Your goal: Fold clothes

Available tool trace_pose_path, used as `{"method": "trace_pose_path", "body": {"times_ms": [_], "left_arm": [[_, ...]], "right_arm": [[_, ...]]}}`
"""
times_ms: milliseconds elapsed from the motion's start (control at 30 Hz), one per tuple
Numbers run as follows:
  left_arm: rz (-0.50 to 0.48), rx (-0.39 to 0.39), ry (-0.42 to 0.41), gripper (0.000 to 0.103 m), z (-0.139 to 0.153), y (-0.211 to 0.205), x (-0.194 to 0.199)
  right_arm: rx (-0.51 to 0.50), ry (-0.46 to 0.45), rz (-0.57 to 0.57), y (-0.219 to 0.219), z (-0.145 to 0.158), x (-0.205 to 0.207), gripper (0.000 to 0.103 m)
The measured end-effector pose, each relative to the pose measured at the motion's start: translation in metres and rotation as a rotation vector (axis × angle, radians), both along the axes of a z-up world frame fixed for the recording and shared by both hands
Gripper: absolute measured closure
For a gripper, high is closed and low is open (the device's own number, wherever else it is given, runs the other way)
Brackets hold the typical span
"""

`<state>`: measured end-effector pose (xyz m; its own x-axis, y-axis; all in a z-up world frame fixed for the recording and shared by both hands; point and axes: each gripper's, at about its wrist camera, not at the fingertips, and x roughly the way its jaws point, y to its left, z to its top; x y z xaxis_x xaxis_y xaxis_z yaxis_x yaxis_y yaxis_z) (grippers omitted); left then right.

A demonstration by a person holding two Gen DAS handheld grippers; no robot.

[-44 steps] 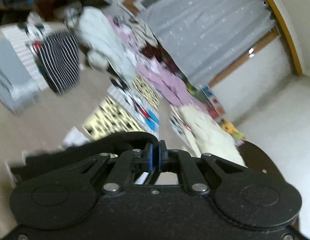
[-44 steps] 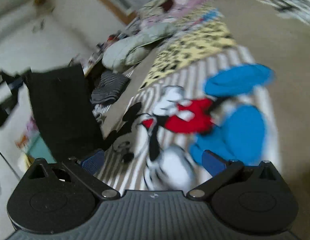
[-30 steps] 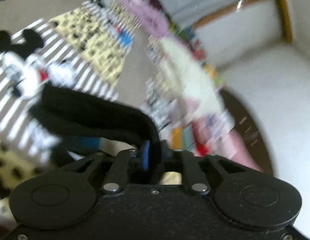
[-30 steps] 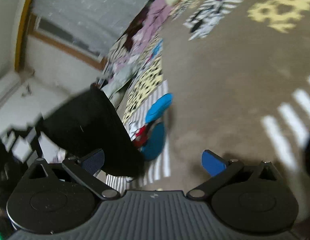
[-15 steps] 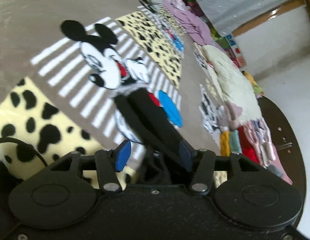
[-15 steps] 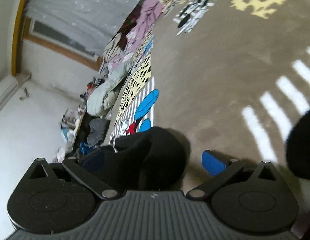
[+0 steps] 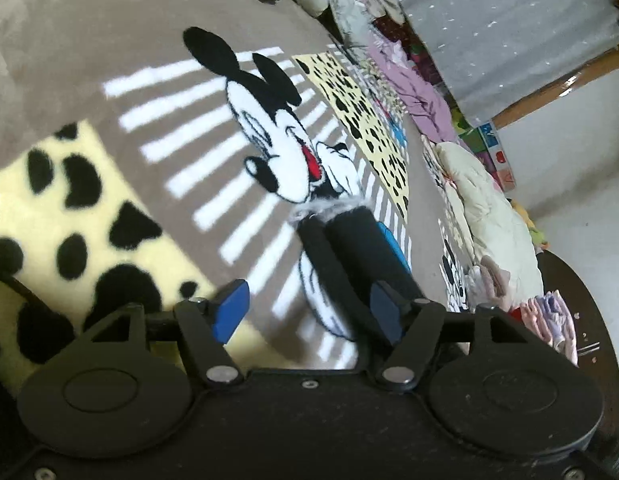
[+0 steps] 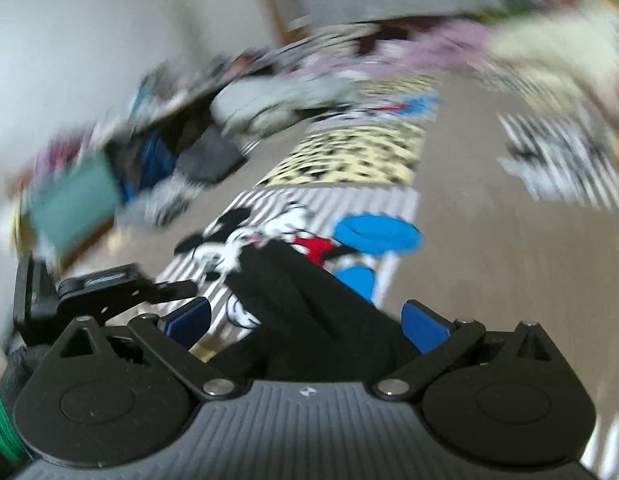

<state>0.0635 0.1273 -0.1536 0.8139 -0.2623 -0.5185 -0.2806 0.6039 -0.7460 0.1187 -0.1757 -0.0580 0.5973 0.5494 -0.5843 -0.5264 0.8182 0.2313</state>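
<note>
Rug point(image 7: 109, 60) sharp; right view blurred, black garment point(image 8: 309, 312) cut off below.

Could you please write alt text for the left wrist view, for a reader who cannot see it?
A black garment lies on a brown cartoon-mouse rug, between the opening jaws of the left gripper, against one blue pad. Piled clothes line the rug's far edge below a grey curtain.
</note>
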Motion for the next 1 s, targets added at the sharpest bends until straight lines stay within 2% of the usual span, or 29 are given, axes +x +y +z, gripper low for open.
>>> {"method": "trace_pose_path", "body": {"times_ms": [67,167,267,300,333,433,500,533,600,700,833,1000], "left_arm": [[0.004,0.014,-0.011,0.033,0.001,-0.001,-0.002],[0.008,0.045,-0.022,0.03,0.005,-0.001,-0.003],[0.023,0.042,-0.017,0.03,0.005,0.005,-0.006],[0.034,0.025,-0.012,0.03,0.004,0.008,-0.007],[0.037,0.01,-0.009,0.03,0.003,0.01,-0.007],[0.038,-0.013,-0.005,0.029,0.001,0.013,-0.008],[0.039,-0.02,-0.002,0.029,0.0,0.013,-0.007],[0.04,-0.02,0.0,0.029,0.0,0.013,-0.006],[0.039,-0.023,-0.002,0.028,-0.001,0.013,-0.006],[0.037,-0.031,-0.005,0.028,-0.001,0.014,-0.006],[0.024,-0.027,-0.009,0.028,-0.001,0.013,-0.006],[-0.013,-0.016,-0.017,0.028,0.0,0.007,-0.005]], "right_arm": [[-0.13,-0.049,0.088,0.033,0.008,0.012,0.005],[-0.335,-0.113,0.234,0.082,0.0,0.022,0.007],[-0.521,-0.117,0.335,0.123,-0.022,0.032,0.025],[-0.566,-0.108,0.356,0.133,-0.029,0.036,0.032],[-0.603,-0.098,0.366,0.14,-0.036,0.039,0.034],[-0.706,-0.065,0.383,0.163,-0.054,0.05,0.038],[-0.74,-0.048,0.397,0.171,-0.064,0.054,0.039],[-0.754,-0.039,0.403,0.175,-0.069,0.055,0.044],[-0.757,-0.026,0.416,0.179,-0.074,0.057,0.052],[-0.713,-0.024,0.387,0.175,-0.067,0.061,0.08],[-0.539,-0.012,0.291,0.147,-0.046,0.066,0.083],[-0.219,0.002,0.091,0.075,0.001,0.072,0.083]]}}
